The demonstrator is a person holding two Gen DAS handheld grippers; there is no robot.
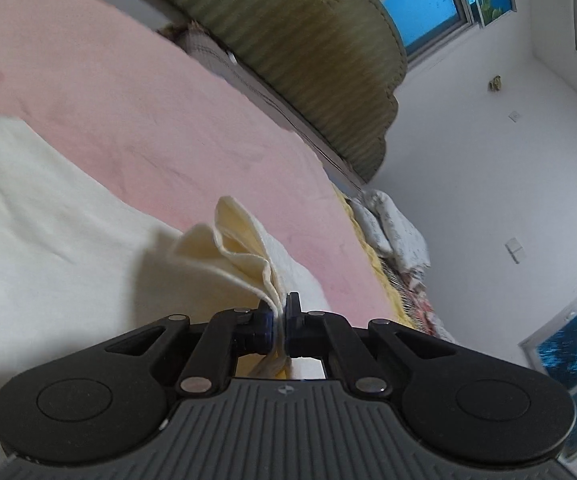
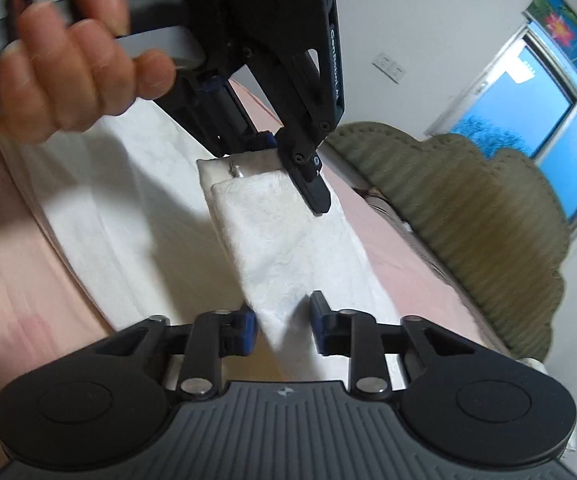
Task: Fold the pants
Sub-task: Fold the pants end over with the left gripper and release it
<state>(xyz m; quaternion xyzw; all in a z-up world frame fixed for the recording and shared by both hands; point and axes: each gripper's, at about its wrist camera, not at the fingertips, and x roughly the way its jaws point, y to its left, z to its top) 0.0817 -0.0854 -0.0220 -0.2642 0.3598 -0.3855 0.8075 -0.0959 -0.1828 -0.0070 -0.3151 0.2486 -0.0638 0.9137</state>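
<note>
The bed [image 1: 160, 92], under a pink sheet, carries the cream pants [image 1: 40, 216], which lie mostly spread across it. One end is lifted and doubled into a narrow band [image 2: 284, 240] strung between the two tongs, so a fold looks begun but not laid down; most folding seems left. The left tongs [image 1: 281, 312] are closed tight on a bunch of layered edges. The right tongs [image 2: 281, 314] stand part open, the band's corner between the pads, not visibly pinched.
</note>
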